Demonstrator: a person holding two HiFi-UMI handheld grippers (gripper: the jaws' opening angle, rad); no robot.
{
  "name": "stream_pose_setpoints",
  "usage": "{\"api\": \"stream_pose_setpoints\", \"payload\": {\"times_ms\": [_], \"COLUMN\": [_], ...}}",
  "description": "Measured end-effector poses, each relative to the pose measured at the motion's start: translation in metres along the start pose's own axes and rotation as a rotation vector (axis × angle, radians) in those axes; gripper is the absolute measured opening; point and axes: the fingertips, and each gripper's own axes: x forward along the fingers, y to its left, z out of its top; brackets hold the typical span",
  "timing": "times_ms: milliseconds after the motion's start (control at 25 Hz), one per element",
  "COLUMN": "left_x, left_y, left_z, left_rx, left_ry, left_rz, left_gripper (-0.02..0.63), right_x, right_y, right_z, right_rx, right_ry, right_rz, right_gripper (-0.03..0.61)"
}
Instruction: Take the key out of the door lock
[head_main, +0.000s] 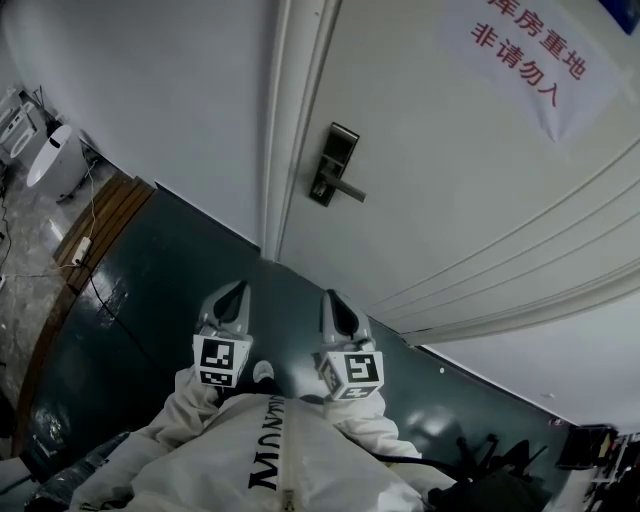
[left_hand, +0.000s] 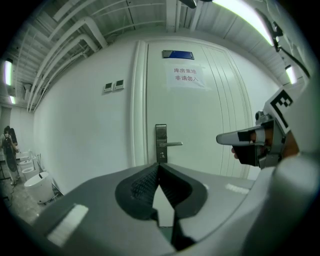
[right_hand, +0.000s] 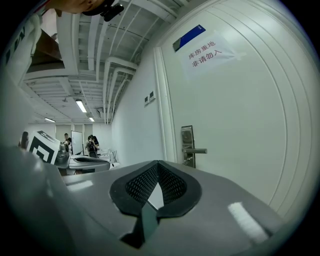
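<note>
**Left tongs** (left_hand: 159, 166): pressed together, nothing between them. Held low, well apart from the door (head_main: 450, 200).

**Right tongs** (right_hand: 158, 163): likewise pressed together and empty. Carried beside the left pair.

**Lock plate** (head_main: 333, 163): mounted near the door's edge, with the lever handle (head_main: 347, 189) projecting sideways.

**Key**: too small to be made out in any view. It is presumed to be seated in the plate, near the lever.

**Hazards, as judged:**
- The key may be knocked rather than gripped if the tongs are not spread before arrival.
- The lever may be struck on approach if the keyhole lies close beneath it.
- The key may bind if it is pulled askew or left unturned.
- Once freed, so small a thing may be dropped to the floor (head_main: 170, 290).
</note>
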Motion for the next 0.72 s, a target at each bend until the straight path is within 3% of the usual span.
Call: {"api": "stream_pose_setpoints", "payload": {"times_ms": [400,720], "left_x": [0.01,0.024], "left_y": [0.019,0.037], "left_z": [0.002,0.001], "left_rx": [-0.032,-0.026], "left_ry": [-0.03,-0.017], "left_rz": [0.0,0.027], "left_gripper": [0.0,0.0], "right_x": [0.015,0.041], "right_y": [-0.008,-0.011], "right_z": [0.008,0.006], "right_rx": [-0.016,0.001], "right_ry": [0.01,0.005], "right_rz": [-0.049,-0.032], "right_gripper": [0.0,0.0]}}
